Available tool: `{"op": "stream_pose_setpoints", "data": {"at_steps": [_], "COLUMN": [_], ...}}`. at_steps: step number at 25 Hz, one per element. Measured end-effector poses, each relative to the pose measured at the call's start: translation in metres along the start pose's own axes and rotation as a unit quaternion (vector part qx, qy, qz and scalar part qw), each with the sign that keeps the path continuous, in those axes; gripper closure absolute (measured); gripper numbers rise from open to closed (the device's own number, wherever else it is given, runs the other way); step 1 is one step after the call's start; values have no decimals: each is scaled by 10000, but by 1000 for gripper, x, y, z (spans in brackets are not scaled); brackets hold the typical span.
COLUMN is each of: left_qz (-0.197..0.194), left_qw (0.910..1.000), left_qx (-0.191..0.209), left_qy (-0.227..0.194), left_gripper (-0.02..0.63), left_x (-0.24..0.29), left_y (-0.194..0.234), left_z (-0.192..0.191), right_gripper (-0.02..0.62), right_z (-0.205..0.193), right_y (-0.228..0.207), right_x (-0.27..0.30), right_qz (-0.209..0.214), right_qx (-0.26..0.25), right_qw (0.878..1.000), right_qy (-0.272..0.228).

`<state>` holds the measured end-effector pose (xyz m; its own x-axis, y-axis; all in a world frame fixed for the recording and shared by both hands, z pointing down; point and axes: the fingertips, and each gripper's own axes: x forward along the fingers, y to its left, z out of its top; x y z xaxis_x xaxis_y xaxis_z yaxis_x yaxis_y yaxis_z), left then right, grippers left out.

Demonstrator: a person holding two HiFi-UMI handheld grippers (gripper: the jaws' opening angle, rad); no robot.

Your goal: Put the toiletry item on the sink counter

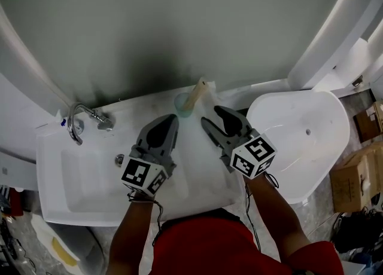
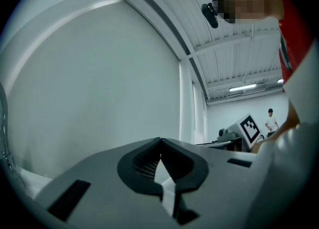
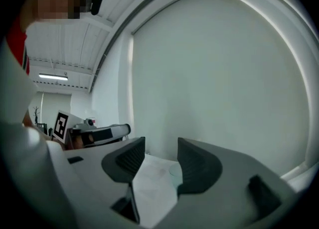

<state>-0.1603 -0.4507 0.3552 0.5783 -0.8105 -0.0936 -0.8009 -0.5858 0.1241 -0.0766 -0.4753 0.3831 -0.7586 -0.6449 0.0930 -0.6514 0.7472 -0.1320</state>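
Head view: a pale green translucent cup (image 1: 184, 105) stands on the white worktop (image 1: 140, 105), close against the grey wall (image 1: 179, 23). The toiletry item (image 1: 197, 93), a beige stick-like piece, stands tilted inside that cup, its upper end leaning out over the rim. The left hand-held gripper (image 1: 170, 119) sits near the cup on its left side; the left gripper view shows its jaws pressed together at the tips with nothing between them. The right hand-held gripper (image 1: 213, 116) sits near the cup on its right side, jaws spread and empty. The right gripper view shows the cup's rim beyond the gap, clear of both jaws. The faucet (image 1: 84, 118) and sink basin (image 1: 90, 175) lie well to the left of the cup, and a white tub-shaped fixture (image 1: 305, 142) lies to its right.
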Motion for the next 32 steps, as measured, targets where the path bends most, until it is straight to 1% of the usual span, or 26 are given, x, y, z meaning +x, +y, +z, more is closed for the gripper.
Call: {"op": "stream_pose_setpoints", "data": {"at_steps": [1,2,4,5,8,11,14,19,24,32], "left_qz": [-19,-37,-89,-124,-219,-260,-293,-261,-187,-177], "left_qw": [10000,10000,9998,9997,9993,9991,9989,9991,9994,9995], "left_qx": [22,49,109,143,242,256,295,272,233,201], "left_qy": [-29,-59,-115,-137,-165,-202,-216,-214,-192,-162], "left_gripper": [589,589,589,589,589,589,589,589,589,589], "left_x": [-3,-6,-11,-13,-19,-24,-28,-33,-33,-34], "left_y": [-4,-8,-17,-22,-35,-45,-52,-54,-53,-52], "left_z": [4,8,16,20,29,35,38,36,35,31], "right_gripper": [382,410,494,518,550,561,566,568,568,568], "right_z": [6,12,22,26,36,41,45,44,40,38], "right_y": [7,13,24,29,46,62,73,80,79,79], "right_x": [-4,-8,-15,-18,-26,-31,-34,-36,-38,-39], "right_qz": [46,74,119,151,258,333,367,466,453,446], "right_qx": [-53,-113,-241,-301,-514,-780,-880,-878,-840,-805], "right_qw": [9999,9998,9991,9987,9972,9950,9937,9934,9941,9946], "right_qy": [-78,-162,-331,-395,-476,-519,-591,-569,-517,-484]}}
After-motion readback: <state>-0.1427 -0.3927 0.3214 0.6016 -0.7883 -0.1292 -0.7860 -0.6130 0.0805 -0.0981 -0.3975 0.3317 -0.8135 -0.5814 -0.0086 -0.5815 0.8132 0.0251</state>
